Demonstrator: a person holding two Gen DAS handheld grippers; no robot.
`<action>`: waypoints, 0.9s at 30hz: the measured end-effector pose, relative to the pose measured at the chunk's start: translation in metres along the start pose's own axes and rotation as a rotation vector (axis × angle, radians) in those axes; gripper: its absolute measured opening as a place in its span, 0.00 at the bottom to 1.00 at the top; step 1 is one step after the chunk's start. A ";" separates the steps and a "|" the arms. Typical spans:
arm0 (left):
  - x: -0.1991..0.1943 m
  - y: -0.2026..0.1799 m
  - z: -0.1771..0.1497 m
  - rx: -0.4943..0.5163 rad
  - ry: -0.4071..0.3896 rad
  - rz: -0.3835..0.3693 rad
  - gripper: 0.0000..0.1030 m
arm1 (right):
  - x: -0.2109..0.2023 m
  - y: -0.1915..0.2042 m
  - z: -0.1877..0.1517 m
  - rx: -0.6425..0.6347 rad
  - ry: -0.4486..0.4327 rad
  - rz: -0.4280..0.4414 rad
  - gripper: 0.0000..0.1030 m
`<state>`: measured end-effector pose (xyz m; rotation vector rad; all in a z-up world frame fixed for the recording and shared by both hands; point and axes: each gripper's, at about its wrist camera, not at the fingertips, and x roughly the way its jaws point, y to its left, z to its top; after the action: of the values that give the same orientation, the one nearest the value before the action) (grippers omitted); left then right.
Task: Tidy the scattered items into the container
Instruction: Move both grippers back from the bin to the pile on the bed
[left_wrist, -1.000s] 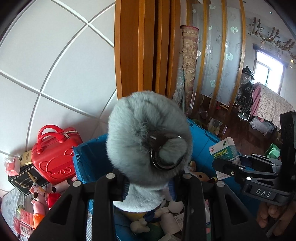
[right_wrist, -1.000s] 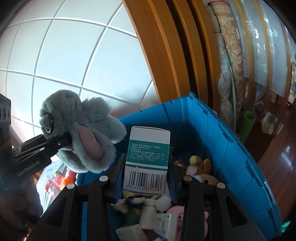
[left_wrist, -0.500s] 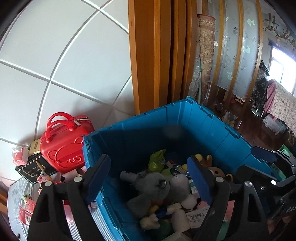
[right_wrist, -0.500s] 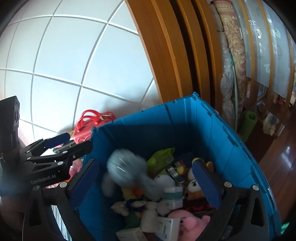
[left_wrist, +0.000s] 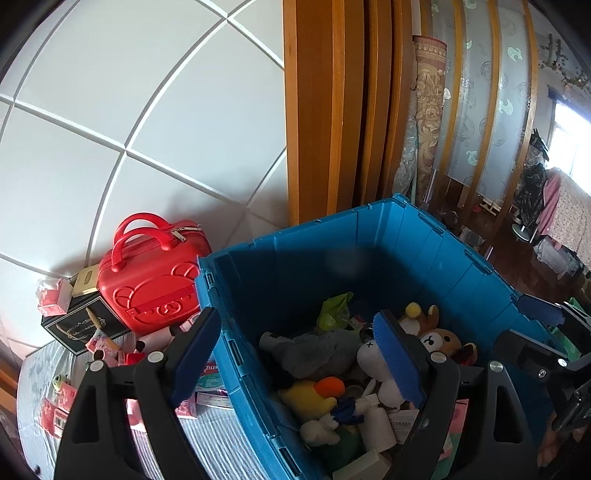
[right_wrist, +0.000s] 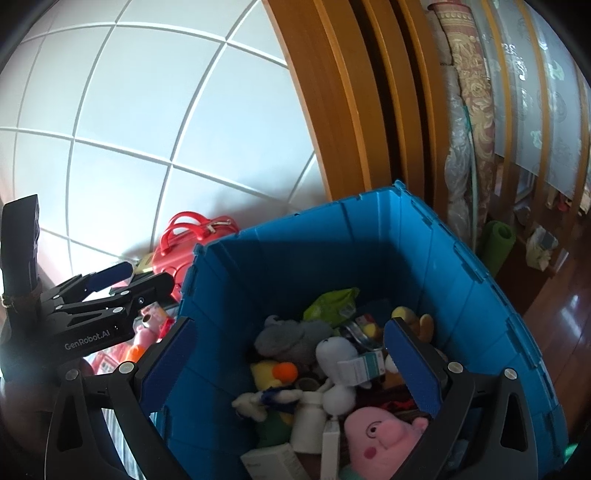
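I find my left gripper (left_wrist: 295, 354) spread wide with nothing between its blue pads, poised above the near left corner of the blue container (left_wrist: 424, 236): one finger hangs outside the container wall, over the worktop (left_wrist: 207, 443), the other over the contents. My right gripper (right_wrist: 288, 362) is likewise wide apart and carries nothing, its left finger close by the container's left wall and its right finger over the pile inside.

Contents of the container, as observed: the grey plush toy (left_wrist: 314, 350) lies on top of the pile toward the back left, just beside a white plush (right_wrist: 332, 350). The green-and-white medicine box (right_wrist: 364, 365) rests tilted against that white plush. A yellow duck plush (left_wrist: 314, 395) lies in front of the grey toy, a brown bear plush (left_wrist: 441, 339) sits at the right, and a green wrapper (left_wrist: 334, 310) lies at the back. A pink pig plush (right_wrist: 380, 439) occupies the near side.

Outside the container, a red case (left_wrist: 147, 269) stands against the tiled wall, with small pink boxes (left_wrist: 55, 410) scattered on the worktop in front.
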<state>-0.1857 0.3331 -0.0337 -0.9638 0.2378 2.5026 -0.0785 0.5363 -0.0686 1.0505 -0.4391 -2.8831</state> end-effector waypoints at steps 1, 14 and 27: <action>-0.002 0.002 -0.001 -0.004 0.000 0.003 0.82 | 0.000 0.003 0.000 -0.005 -0.001 0.002 0.99; -0.035 0.044 -0.034 -0.048 0.002 0.038 0.82 | -0.005 0.055 -0.008 -0.076 -0.018 0.044 1.00; -0.061 0.107 -0.068 -0.119 0.006 0.075 0.82 | -0.003 0.118 -0.019 -0.147 -0.004 0.069 1.00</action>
<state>-0.1546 0.1966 -0.0429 -1.0269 0.1297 2.6075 -0.0706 0.4185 -0.0481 0.9862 -0.2536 -2.8076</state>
